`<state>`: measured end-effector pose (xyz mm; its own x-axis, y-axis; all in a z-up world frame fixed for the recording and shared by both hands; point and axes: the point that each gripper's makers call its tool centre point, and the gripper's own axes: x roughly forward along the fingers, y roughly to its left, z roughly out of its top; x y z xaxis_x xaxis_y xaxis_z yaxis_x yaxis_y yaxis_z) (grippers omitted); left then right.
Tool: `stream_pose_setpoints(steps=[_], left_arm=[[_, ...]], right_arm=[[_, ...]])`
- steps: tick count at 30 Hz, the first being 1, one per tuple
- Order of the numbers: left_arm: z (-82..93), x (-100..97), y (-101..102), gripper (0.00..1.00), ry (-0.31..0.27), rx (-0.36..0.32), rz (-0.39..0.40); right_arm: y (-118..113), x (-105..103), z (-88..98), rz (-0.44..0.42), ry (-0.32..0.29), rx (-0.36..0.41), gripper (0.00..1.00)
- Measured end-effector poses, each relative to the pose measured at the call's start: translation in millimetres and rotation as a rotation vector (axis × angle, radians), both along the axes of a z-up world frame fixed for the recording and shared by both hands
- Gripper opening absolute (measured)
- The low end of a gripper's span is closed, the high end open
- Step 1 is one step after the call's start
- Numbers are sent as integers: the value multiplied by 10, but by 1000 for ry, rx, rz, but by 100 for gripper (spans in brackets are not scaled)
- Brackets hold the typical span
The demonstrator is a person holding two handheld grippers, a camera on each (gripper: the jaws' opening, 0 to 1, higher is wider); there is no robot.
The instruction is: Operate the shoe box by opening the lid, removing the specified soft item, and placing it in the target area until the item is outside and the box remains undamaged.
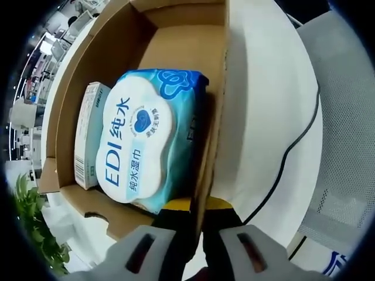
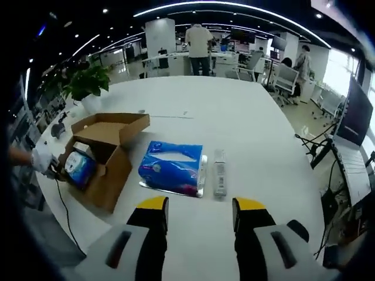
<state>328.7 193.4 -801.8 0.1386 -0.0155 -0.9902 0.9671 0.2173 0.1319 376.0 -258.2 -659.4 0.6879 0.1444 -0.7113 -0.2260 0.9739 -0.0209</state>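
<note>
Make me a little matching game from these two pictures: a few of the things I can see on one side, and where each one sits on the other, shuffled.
Things:
1. wet wipes pack
2. blue tissue pack
3. potted plant
4. left gripper

Places:
A. near the table's far edge
B. inside the cardboard box
C. fingers either side of the box's side wall
D. out on the white table, beside the box

Pairs: 1-B, 2-D, 3-A, 4-C
</note>
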Motion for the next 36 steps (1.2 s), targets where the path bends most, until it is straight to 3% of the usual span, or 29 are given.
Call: stream_pose_setpoints(steps=[3,6,10,23,36], left_arm=[[3,-2,6,3,-1,2,-1],[7,1,15,3,-9,0,-2],[5,4,25,3,-19,-1,-5],[8,11,49,4,-26,-4,-7],[-12,12,53,4,-27,-3,-11]], right_arm=[[118,-60,56,44,-20,-19,42],[315,-129,175,137,-59,-85,42],[472,-208,276,180,-93,-133,42],[714,-473,546,171,-179,-15,41],[853,-527,687,213,-220,-25,38]])
